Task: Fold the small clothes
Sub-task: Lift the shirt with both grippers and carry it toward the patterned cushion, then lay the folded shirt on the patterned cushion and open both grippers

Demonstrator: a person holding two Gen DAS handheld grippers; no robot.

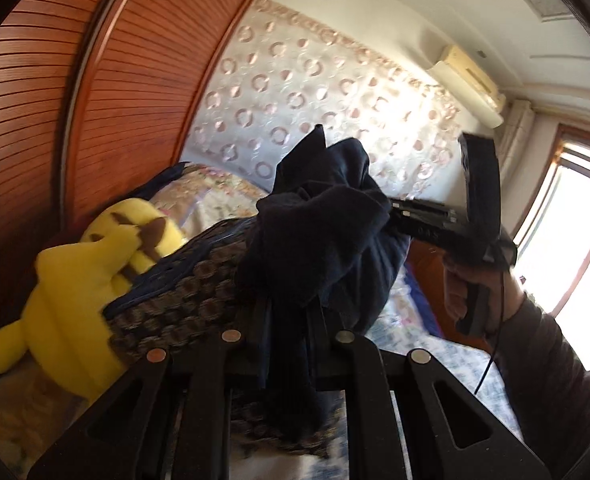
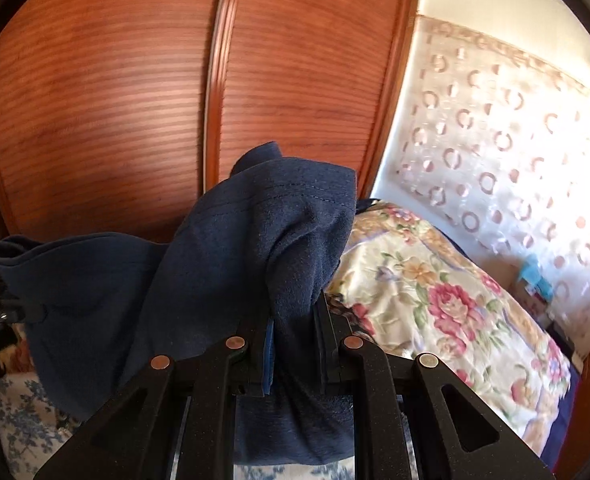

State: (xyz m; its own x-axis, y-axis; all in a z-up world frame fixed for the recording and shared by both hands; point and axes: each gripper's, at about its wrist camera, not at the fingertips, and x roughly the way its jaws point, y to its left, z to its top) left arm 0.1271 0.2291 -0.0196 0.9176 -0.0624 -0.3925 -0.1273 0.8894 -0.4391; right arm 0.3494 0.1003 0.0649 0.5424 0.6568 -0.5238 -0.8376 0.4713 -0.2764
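Note:
A dark navy garment [image 1: 327,232] hangs bunched in the air above the bed, held between both grippers. My left gripper [image 1: 287,312] is shut on one part of it. The other hand-held gripper [image 1: 435,224] shows at the right of the left wrist view, gripping the cloth's far side. In the right wrist view the navy garment [image 2: 231,248] drapes over the right gripper [image 2: 293,320], which is shut on a fold of it. The cloth stretches left to the left gripper [image 2: 11,308] at the frame edge.
A yellow plush toy [image 1: 79,276] and a brown patterned blanket [image 1: 183,292] lie on the bed. A floral quilt [image 2: 447,304] lies at right. Wooden slatted wardrobe doors [image 2: 135,100] stand behind. A patterned curtain [image 1: 315,92] and a window [image 1: 575,248] are beyond.

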